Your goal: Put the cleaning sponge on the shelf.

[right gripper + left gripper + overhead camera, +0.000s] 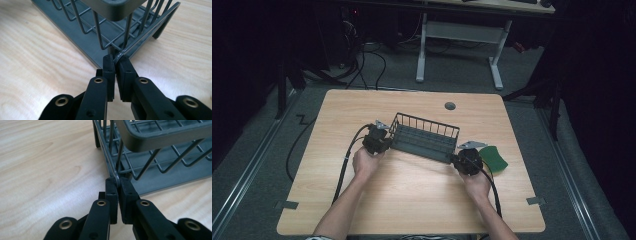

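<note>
Fingers of both grippers (388,143) (455,159) clamp the wire rack's (424,135) ends; green cloth (495,158) lies beside.

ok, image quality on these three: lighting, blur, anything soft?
High view: dim room, dark surround, the table evenly lit, slightly soft, no hard shadows. Left gripper view: bright, the wire rack sharp near the left claw, its near rim blurred. Right gripper view: the right claw crisp, soft sheen on the wood, the rack's top rim out of focus.
</note>
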A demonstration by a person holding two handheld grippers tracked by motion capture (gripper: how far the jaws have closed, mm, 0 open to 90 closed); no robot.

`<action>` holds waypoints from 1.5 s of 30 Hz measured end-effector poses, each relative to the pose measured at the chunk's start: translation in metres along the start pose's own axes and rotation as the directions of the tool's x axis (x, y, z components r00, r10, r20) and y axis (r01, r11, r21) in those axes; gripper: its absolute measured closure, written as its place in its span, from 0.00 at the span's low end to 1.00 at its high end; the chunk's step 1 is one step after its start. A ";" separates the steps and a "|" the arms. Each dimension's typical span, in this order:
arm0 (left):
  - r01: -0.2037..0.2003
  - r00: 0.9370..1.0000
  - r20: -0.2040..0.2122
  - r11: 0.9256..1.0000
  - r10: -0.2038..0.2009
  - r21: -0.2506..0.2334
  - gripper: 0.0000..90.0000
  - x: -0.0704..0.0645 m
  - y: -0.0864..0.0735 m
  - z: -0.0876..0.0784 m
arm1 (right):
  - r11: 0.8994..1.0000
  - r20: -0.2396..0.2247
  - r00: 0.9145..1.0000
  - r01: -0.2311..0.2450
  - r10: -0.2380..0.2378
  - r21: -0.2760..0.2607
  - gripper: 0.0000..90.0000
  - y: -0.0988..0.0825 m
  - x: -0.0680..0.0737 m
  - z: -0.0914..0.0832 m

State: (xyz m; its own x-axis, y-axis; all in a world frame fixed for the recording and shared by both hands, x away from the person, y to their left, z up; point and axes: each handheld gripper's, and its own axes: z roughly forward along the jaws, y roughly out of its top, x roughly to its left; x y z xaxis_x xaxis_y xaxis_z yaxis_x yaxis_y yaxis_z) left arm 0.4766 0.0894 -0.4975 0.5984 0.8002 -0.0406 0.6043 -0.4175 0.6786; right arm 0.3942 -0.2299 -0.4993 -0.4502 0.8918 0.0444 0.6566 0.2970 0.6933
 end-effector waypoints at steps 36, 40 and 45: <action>0.039 0.999 -0.005 0.997 -0.039 -0.069 0.52 -0.038 -0.066 -0.046 | 0.996 -0.062 0.995 0.071 -0.075 -0.063 0.51 -0.061 0.032 -0.045; 0.062 0.998 -0.015 0.994 -0.063 -0.085 0.45 -0.032 -0.079 -0.056 | 0.995 -0.065 0.997 0.044 -0.050 -0.087 0.44 -0.067 0.023 -0.053; 0.090 0.994 -0.055 0.992 -0.095 -0.085 0.43 -0.023 -0.094 -0.060 | 0.987 -0.009 0.999 0.035 -0.037 -0.156 0.41 -0.078 0.008 -0.067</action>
State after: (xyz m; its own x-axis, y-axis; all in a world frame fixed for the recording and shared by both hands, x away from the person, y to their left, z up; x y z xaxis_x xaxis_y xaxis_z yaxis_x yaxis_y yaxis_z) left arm 0.3742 0.1359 -0.5157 0.5086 0.8586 -0.0649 0.6089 -0.3053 0.7321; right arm 0.2988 -0.2688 -0.5052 -0.4797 0.8771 0.0256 0.5383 0.2711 0.7979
